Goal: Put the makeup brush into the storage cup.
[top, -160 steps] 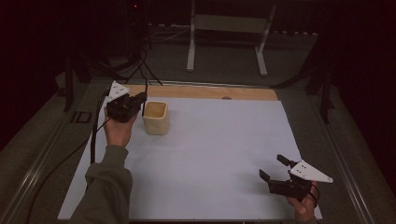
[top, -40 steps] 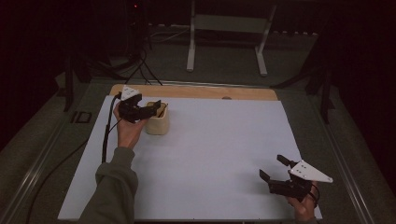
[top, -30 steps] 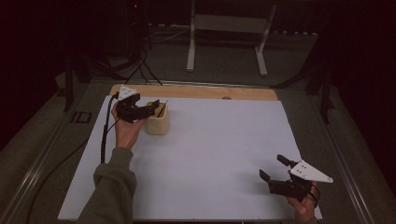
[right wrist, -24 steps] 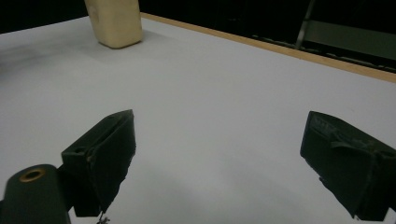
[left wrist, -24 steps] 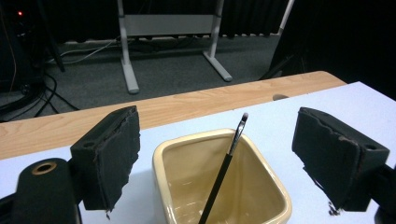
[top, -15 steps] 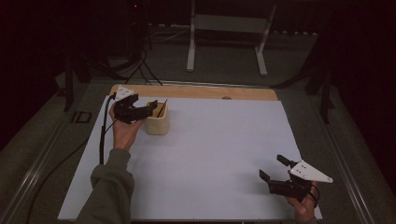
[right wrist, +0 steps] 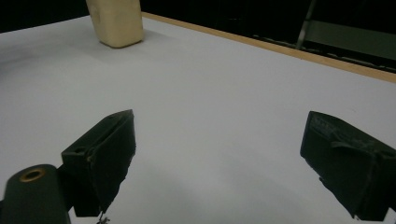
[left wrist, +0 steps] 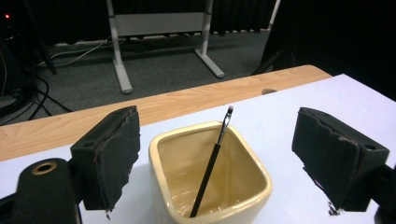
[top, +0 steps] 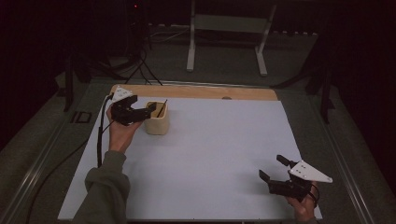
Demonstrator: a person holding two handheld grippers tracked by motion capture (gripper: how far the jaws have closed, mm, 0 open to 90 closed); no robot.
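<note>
A cream square cup (top: pixel 157 122) stands on the white table sheet (top: pixel 219 140) at the far left. A thin black brush (top: pixel 161 108) leans inside it, tip up. My left gripper (top: pixel 143 107) is open just left of the cup, jaws pointing at its rim. In the left gripper view the cup (left wrist: pixel 243 186) and the brush (left wrist: pixel 212 161) sit between the wide-apart jaws, which touch neither. My right gripper (top: pixel 272 168) rests open near the front right corner with nothing in it. The right gripper view has the cup (right wrist: pixel 116 23) far off.
A wooden strip (top: pixel 196 91) runs along the sheet's far edge. Behind the table stands a grey metal frame (top: pixel 224 23). Cables (top: pixel 140 65) lie on the floor at the far left. My left gripper's cable (top: pixel 100 140) trails along the sheet's left side.
My left gripper went from beside the cup to over its rim, then drew back a little to the left. The brush now stands free in the cup. The right gripper stayed still.
</note>
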